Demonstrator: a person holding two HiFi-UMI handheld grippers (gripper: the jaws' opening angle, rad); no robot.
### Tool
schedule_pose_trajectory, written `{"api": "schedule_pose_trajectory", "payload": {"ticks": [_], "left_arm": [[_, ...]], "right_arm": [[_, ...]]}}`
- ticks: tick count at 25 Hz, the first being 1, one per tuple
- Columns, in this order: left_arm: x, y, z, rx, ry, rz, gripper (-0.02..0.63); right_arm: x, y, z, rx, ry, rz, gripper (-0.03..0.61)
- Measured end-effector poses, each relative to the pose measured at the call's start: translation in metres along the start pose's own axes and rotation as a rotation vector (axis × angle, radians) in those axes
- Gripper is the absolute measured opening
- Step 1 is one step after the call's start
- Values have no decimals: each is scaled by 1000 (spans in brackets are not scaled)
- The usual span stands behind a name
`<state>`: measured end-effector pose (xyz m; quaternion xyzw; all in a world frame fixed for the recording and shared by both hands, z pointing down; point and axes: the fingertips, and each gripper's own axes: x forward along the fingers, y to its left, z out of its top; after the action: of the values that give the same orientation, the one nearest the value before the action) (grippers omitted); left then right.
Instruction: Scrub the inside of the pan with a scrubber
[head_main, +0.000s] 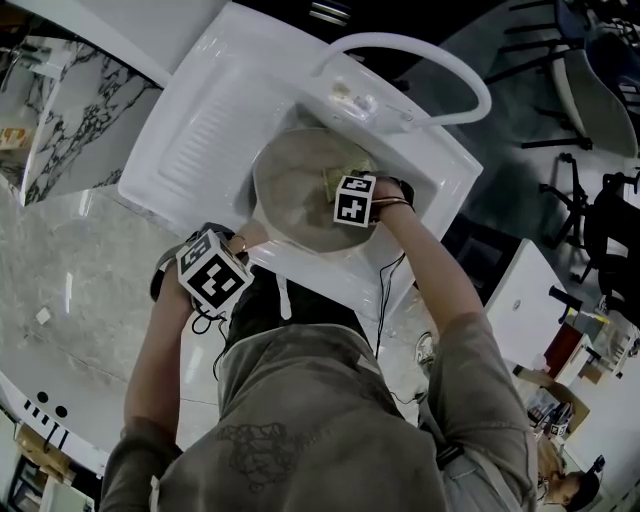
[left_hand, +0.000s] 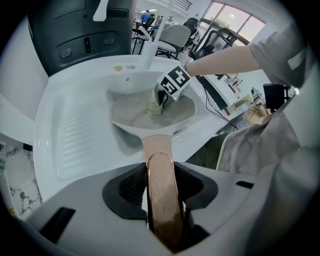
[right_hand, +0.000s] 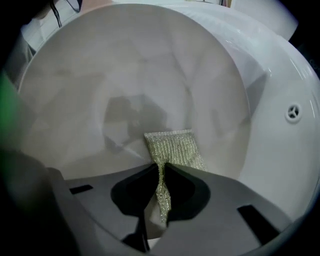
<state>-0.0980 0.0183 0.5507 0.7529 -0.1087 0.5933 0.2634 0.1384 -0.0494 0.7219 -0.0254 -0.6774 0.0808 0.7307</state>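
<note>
One pan (head_main: 290, 190) sits in the white sink (head_main: 200, 140) in the head view, and both arms reach to it. In the left gripper view, the left gripper (left_hand: 161, 192) is clamped on the copper-coloured handle (left_hand: 159, 150). In the right gripper view, the right gripper (right_hand: 161, 192) pinches the scrubber (right_hand: 175, 145), whose free end seems to touch the pan's inside. I judge that the grasping is done. The scrubbing itself looks barely begun, and nearly all of it remains.

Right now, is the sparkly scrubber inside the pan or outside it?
Inside. The right gripper pinches the scrubber, and its free end hangs within the pan's rim, over the pale inner surface.
</note>
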Motion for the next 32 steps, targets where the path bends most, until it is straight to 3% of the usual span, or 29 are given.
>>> {"api": "schedule_pose_trajectory", "payload": {"ticks": [5, 13, 17, 20, 23, 26, 32], "left_arm": [[0, 0, 0, 1, 0, 7, 167], [1, 1, -1, 9, -1, 23, 167], [1, 2, 0, 15, -3, 32, 167], [0, 3, 0, 23, -5, 44, 167], [-1, 3, 0, 39, -14, 68, 167], [-5, 4, 1, 61, -38, 111, 172], [-25, 3, 9, 46, -109, 189, 175]], "right_arm": [[-16, 33, -5, 121, -1, 163, 60], [-49, 88, 26, 235, -110, 453, 60], [-74, 109, 54, 292, -240, 599, 60], [-94, 112, 76, 336, -359, 656, 58], [-109, 108, 95, 365, -478, 641, 58], [-124, 94, 113, 430, -620, 552, 58], [-173, 61, 128, 540, -893, 248, 60]]}}
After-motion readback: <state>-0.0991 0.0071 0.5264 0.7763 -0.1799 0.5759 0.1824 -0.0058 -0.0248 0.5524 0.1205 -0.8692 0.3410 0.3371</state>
